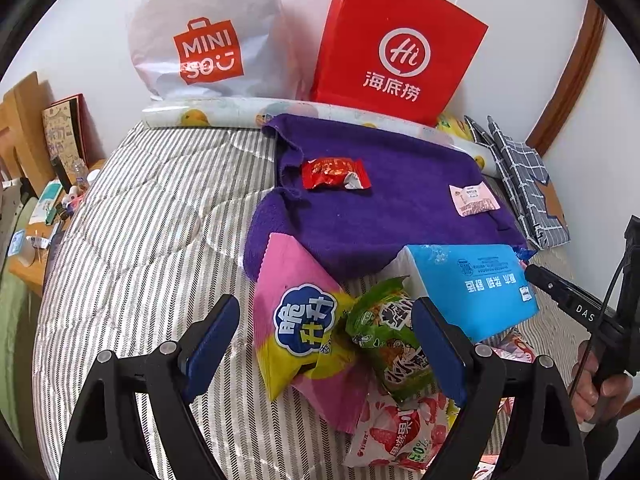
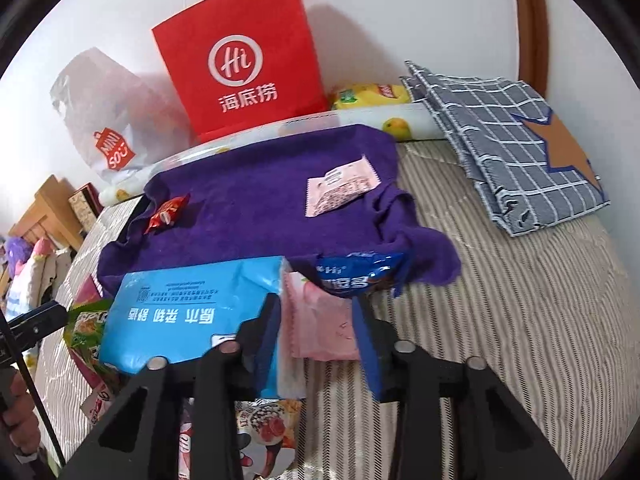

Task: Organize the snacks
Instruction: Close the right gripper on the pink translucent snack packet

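A striped bed [image 1: 152, 208] carries everything. Against its far edge by the wall stand a white bag [image 1: 204, 36] printed "MINISO" and a red bag [image 1: 396, 48] with a "Hi" ring logo over white Chinese characters. A purple towel [image 1: 384, 204] lies in front of them, with a red candy [image 1: 334, 174] near its left edge and a pink sachet [image 1: 474, 199] near its right; their print is too small to read.

At the near edge the snacks sit heaped: a pink-and-yellow pack [image 1: 296, 320], a green pack [image 1: 388, 344] and a strawberry pack [image 1: 394, 436] showing "50%", partly cut off. A blue tissue pack [image 1: 472, 288] lies upside down beside them.

The left gripper [image 1: 326, 338] hangs over the heap, jaws wide apart, holding nothing. The right gripper [image 2: 318, 328] has its jaws partly closed around a pale pink packet [image 2: 324, 320]; whether the pads press it I cannot tell. A blue wrapper [image 2: 354, 274] lies just beyond, its label unreadable.
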The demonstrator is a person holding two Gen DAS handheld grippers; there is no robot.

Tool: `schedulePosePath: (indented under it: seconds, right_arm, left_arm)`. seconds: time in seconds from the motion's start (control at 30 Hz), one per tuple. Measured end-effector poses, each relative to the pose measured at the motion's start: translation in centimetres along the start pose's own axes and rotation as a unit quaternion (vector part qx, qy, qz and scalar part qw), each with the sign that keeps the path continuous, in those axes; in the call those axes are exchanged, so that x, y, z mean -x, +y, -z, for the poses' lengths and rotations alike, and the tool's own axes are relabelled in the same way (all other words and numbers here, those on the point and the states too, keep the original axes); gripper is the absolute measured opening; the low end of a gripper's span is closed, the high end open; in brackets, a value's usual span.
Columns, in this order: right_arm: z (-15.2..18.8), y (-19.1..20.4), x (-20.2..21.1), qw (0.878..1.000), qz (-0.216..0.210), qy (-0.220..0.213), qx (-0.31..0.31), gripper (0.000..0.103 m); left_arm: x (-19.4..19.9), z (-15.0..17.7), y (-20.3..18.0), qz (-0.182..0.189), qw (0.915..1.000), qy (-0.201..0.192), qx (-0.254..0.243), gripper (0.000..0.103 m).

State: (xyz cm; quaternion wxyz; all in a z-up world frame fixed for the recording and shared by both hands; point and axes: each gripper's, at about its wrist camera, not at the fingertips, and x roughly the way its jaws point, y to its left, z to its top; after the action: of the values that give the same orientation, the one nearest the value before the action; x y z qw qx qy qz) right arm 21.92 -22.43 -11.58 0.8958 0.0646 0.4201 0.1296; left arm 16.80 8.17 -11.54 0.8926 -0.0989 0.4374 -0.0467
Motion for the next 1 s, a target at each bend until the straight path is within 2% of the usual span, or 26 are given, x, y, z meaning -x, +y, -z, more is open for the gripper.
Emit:
schedulePosePath:
  seconds: [0.07,0.17,0.37,0.67,0.83,1.0]
  right_arm:
    - [0.0,-0.2,-0.1,1.000,-0.004,0.008,-0.004,0.015]
    - [0.1,-0.5,-0.1,1.000,-0.015,0.017,-0.009,0.012]
    - [1.0,-0.2,1.6,1.000,-0.004,0.007,0.001,0.005]
    - [3.7,-1.0,5.4,1.000,0.024,0.006,0.014,0.006]
    - [3.7,-1.0,5.5,1.000,0.025,0.001,0.018,0.008]
    - [3.0,-0.6,3.6,0.999,0.020,0.009,0.026,0.013]
  left_arm:
    - [-0.1,0.1,0.0,0.000,1.0000,0.003,0.001,0.088]
    - [0.0,0.3,0.1,0.004,1.0000,0.005,0.004,0.088]
    - [0.9,0.8,0.2,0.002,1.0000,0.001,0.007,0.088]
    - [2.4,1.8,0.3,0.003,0.9999,-0.006,0.014,0.088]
    - [2.6,2.0,0.1,0.010,0.9998,-0.005,0.018,0.088]
    - [2.7,2.0,-0.4,0.005,0.9999,-0.006,0.008,0.088]
